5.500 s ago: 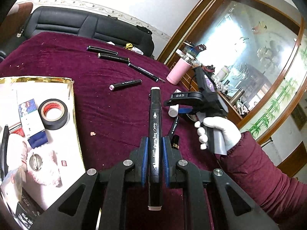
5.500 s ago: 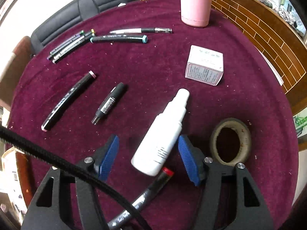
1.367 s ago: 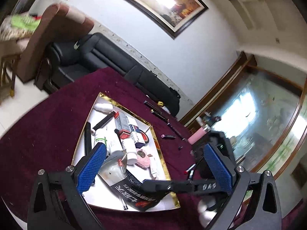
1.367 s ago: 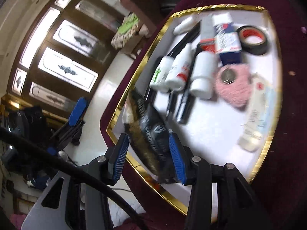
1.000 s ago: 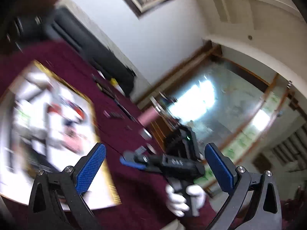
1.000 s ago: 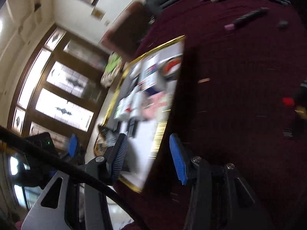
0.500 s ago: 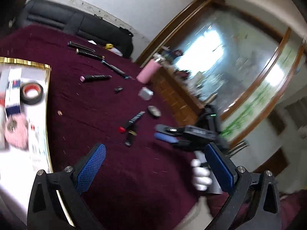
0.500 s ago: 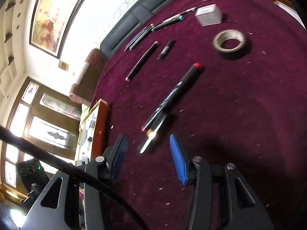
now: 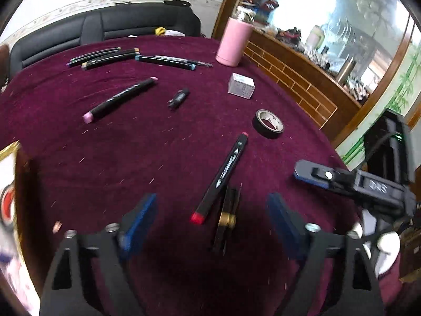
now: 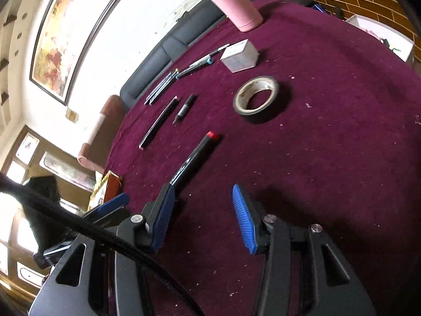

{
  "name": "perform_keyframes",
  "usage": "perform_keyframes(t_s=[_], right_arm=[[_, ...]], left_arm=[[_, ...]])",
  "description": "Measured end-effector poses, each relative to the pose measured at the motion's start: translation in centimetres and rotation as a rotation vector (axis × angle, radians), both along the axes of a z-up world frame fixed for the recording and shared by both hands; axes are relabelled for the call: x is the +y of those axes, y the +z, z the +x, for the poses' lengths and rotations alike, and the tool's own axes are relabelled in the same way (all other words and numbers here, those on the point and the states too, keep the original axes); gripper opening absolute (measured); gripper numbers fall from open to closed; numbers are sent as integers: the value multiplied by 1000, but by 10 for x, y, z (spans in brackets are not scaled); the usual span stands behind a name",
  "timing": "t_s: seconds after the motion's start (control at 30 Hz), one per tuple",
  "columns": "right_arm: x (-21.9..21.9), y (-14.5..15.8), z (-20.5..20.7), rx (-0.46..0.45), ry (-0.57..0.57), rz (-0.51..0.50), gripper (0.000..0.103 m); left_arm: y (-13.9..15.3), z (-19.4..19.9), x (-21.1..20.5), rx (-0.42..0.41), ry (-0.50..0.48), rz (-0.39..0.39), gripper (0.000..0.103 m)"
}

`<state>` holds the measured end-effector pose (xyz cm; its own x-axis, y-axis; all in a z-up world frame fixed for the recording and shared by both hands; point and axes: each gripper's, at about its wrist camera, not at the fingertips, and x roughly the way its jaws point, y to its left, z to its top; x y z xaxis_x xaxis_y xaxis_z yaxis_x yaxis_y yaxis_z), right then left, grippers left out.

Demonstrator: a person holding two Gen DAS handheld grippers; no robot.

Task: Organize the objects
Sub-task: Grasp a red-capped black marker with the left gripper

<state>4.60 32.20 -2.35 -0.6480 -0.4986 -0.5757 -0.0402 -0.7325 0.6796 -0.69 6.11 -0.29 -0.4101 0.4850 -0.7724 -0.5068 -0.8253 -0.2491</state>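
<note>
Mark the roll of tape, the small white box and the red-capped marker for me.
roll of tape (image 9: 268, 124), left wrist view, on its top face near the core.
small white box (image 9: 241, 85), left wrist view, on its front face.
red-capped marker (image 9: 223, 176), left wrist view, on the middle of its black barrel.

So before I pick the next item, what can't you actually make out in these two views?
- Gold tray, left wrist view: cut off by the frame edge and blurred; contents unreadable.
- Gold-banded pen, left wrist view: dark and blurred, type unclear.
- Red-capped marker, right wrist view: near end hidden behind the right gripper fingers.
- Small white box: print too small.
</note>
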Motion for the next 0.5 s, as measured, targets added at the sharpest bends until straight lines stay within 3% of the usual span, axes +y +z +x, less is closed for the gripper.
perform_keyframes(t_s=[0.03, 0.17, 0.33, 0.4, 0.5], right_arm=[[4, -4, 0, -7, -6, -10, 45], [13, -20, -6, -58, 0, -95, 45], [13, -20, -8, -49, 2, -114, 49], [10, -19, -8, -43, 11, -103, 51], [8, -18, -8, -39, 15, -95, 52]], left_arm=[[-1, -3, 8, 0, -15, -11, 67], [-9, -16, 39, 6, -52, -71, 67], [-23, -33, 69, 53, -69, -211, 66], [-32, -33, 81, 87, -108, -307, 52], [-33, -28, 87, 104, -150, -292, 28]])
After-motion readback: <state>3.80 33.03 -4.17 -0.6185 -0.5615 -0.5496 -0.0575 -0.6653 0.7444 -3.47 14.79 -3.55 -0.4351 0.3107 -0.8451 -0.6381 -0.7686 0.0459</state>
